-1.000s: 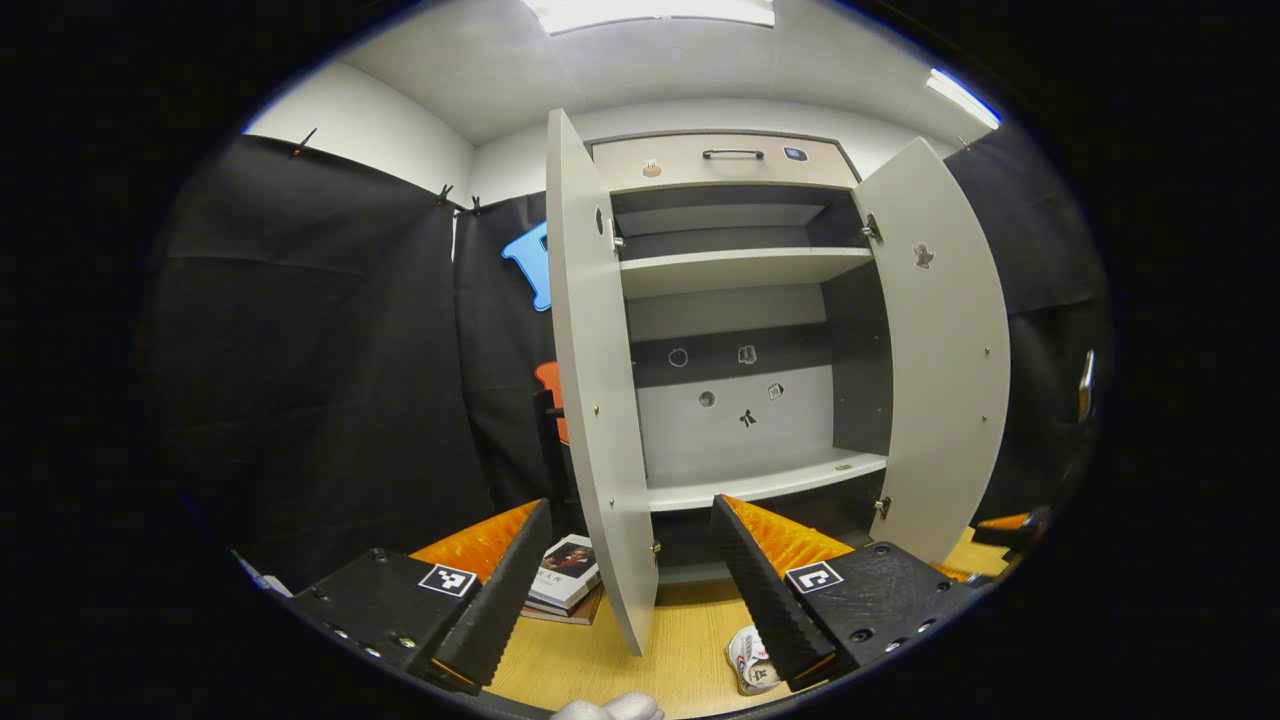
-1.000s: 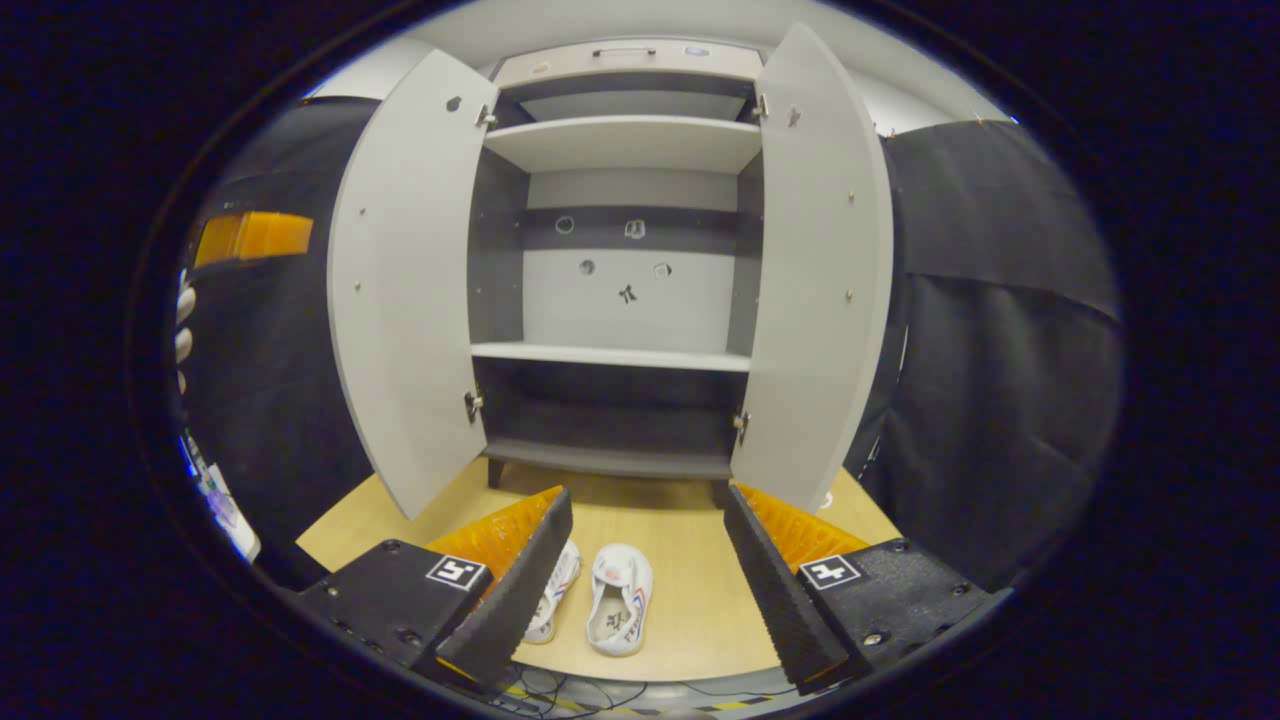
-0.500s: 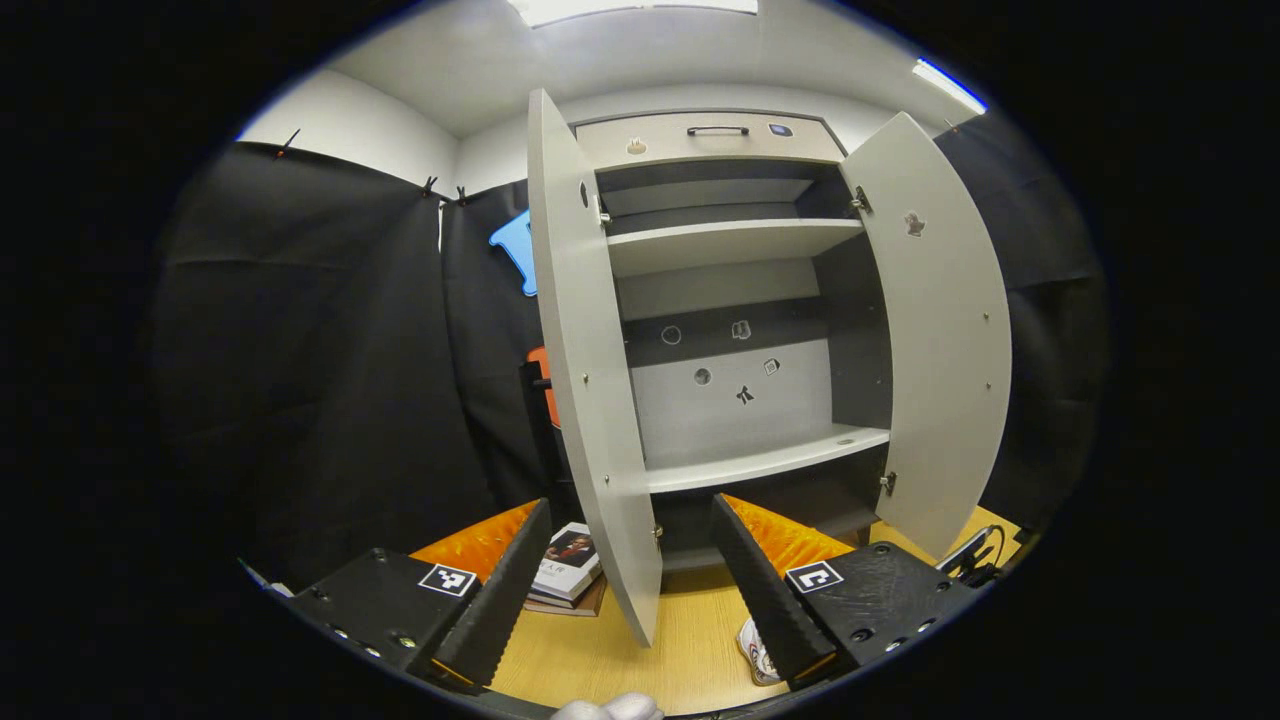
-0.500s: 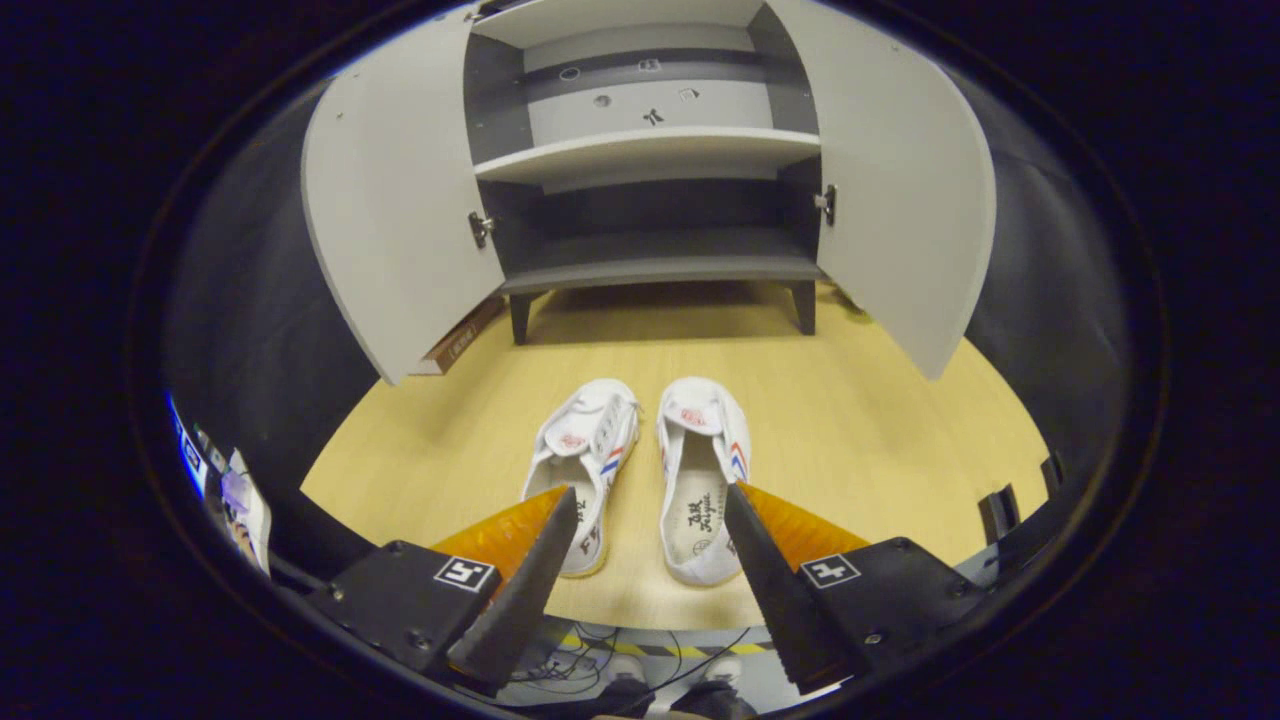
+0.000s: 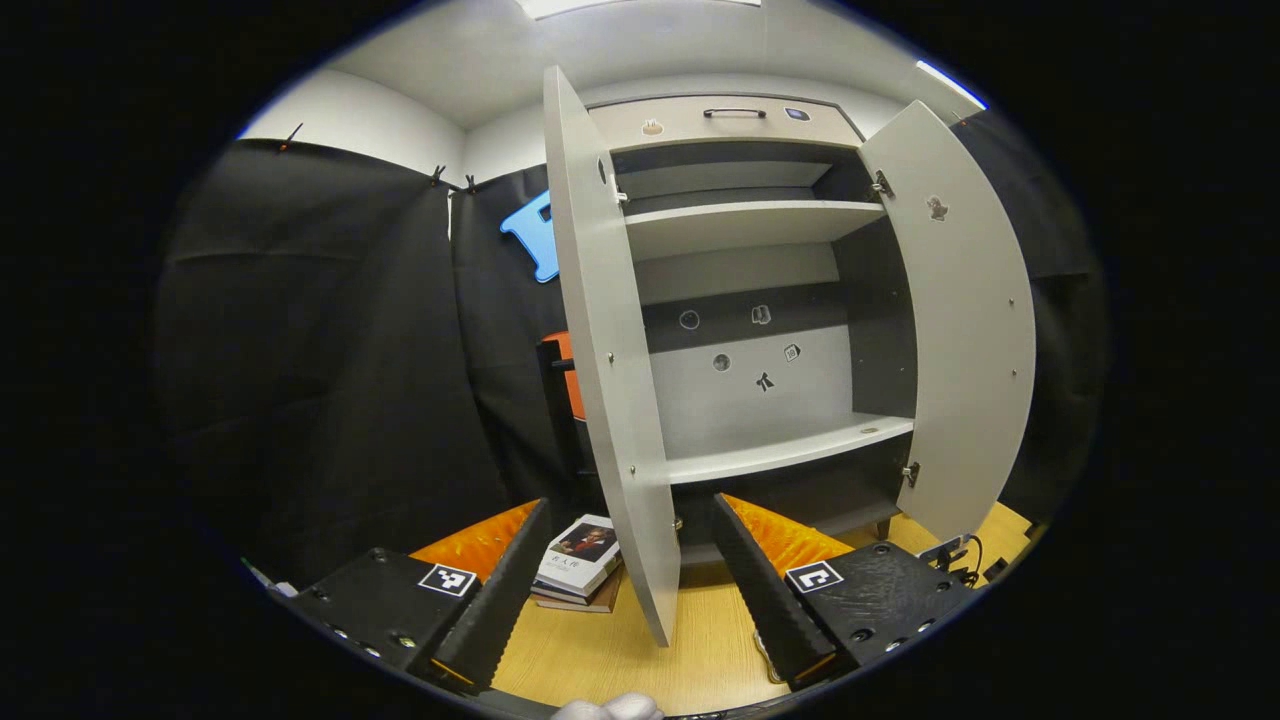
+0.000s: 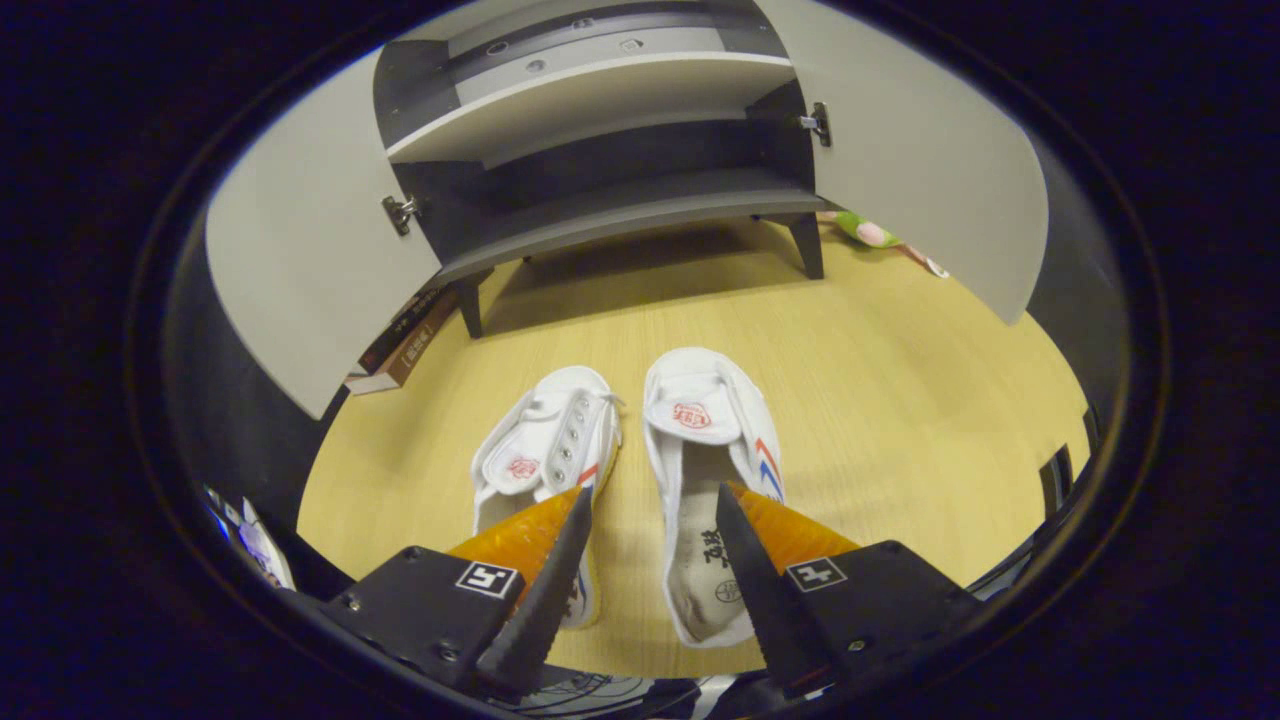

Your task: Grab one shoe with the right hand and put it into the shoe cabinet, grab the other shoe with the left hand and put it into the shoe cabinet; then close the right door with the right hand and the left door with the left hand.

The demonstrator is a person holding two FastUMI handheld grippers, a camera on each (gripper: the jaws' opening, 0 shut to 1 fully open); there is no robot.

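Two white shoes lie side by side on the wooden floor in the right gripper view, toes toward the cabinet: the left shoe (image 6: 545, 450) and the right shoe (image 6: 705, 440). My right gripper (image 6: 650, 505) hangs open just above their heel ends, one finger over each shoe, holding nothing. The grey shoe cabinet (image 6: 600, 215) stands beyond with both doors open. In the left gripper view the cabinet (image 5: 760, 300) shows its empty shelves, the left door (image 5: 610, 370) edge-on and the right door (image 5: 965, 330) swung wide. My left gripper (image 5: 628, 520) is open and empty in front of the left door.
A stack of books (image 5: 580, 570) lies on the floor beside the cabinet's left door, also seen as books (image 6: 400, 345) under that door. A small green and pink toy (image 6: 870, 232) lies behind the right door. Black cloth walls close in both sides.
My right gripper has tilted down and come closer to the shoes, which now sit right under its fingers. The left gripper has shifted slightly; the shoe at its lower edge has slipped out of sight.
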